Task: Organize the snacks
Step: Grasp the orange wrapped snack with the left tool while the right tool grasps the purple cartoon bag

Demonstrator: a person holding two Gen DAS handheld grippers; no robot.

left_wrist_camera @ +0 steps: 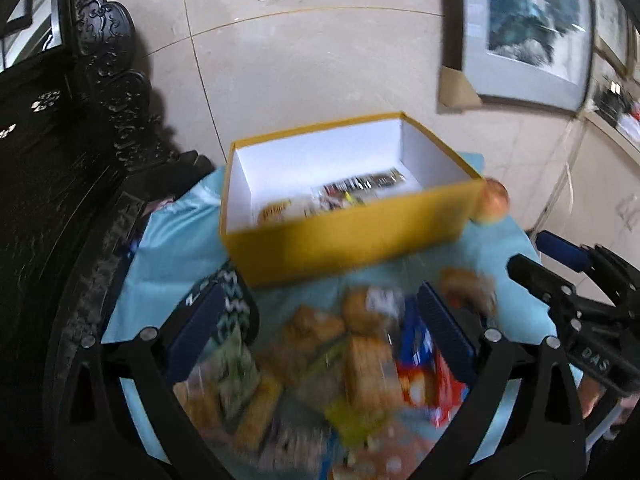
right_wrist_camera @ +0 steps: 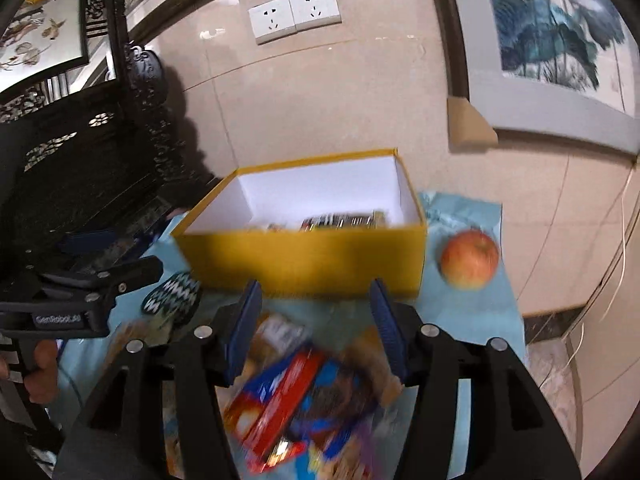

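A yellow box [left_wrist_camera: 352,236] [right_wrist_camera: 304,256] with a white inside stands open on the light blue cloth [left_wrist_camera: 168,248]. A few snack packets [left_wrist_camera: 352,188] [right_wrist_camera: 344,220] lie on its floor. In front of the box lies a blurred pile of snacks [left_wrist_camera: 320,360] [right_wrist_camera: 304,392], among them a red and blue packet [right_wrist_camera: 280,396] and golden-brown biscuit packs [left_wrist_camera: 368,364]. My left gripper [left_wrist_camera: 320,316] hangs open and wide over the pile, nothing between its fingers. My right gripper [right_wrist_camera: 316,324] is open over the red and blue packet, gripping nothing.
An apple [right_wrist_camera: 470,258] [left_wrist_camera: 494,200] rests on the cloth right of the box. A zigzag-patterned pouch [right_wrist_camera: 172,298] [left_wrist_camera: 232,300] lies left of the pile. Dark carved furniture [left_wrist_camera: 60,160] stands at the left. A tiled wall with sockets [right_wrist_camera: 294,12] and framed pictures [right_wrist_camera: 560,40] is behind.
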